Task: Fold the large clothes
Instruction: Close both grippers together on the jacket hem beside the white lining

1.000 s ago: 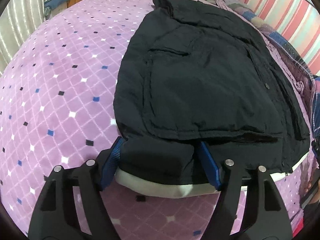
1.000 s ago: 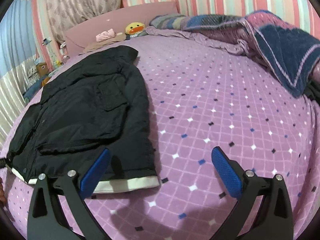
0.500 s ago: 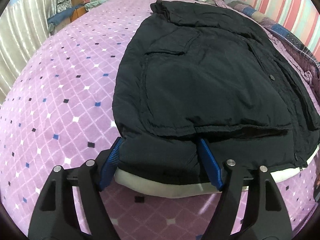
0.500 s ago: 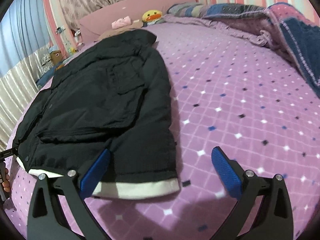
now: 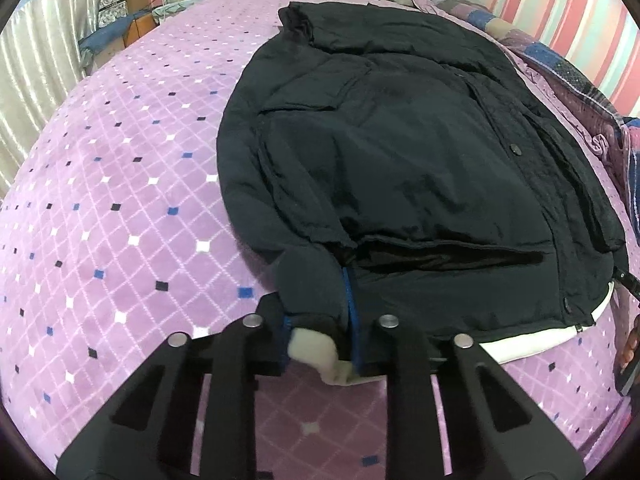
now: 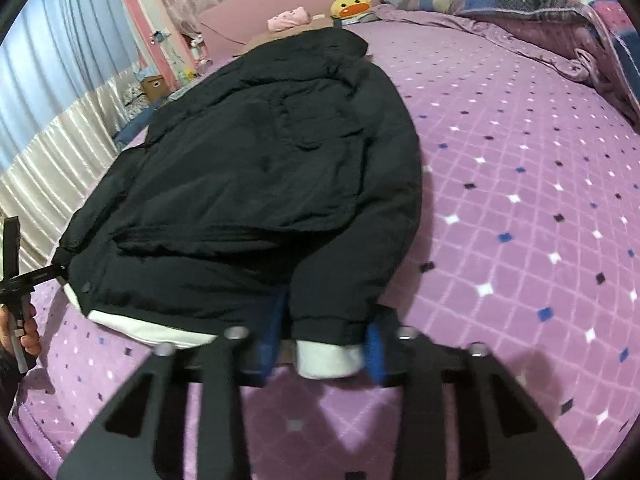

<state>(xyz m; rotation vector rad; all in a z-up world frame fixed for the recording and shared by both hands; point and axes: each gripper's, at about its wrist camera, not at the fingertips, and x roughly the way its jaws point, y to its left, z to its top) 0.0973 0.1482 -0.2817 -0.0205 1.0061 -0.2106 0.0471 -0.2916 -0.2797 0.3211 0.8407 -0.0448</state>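
On the bed, left gripper (image 5: 318, 320) and right gripper (image 6: 324, 340) level, each clamping the jacket (image 5: 400, 152) hem

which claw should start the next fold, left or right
Neither is clearly better: the left claw is shut on the jacket at its left hem corner, the right claw on the right one. Probably lift both together toward the collar.

jacket (image 5: 400, 168): matt black padded cloth, faintly crinkled, white cloth hem | bedspread (image 5: 120, 208): soft plush purple fleece under the jacket | left gripper (image 5: 318, 344): matt black plastic frame, blue ribbed pads (shiny metal screws) | curtain (image 6: 48, 168) beyond the jacket: glossy satin cloth
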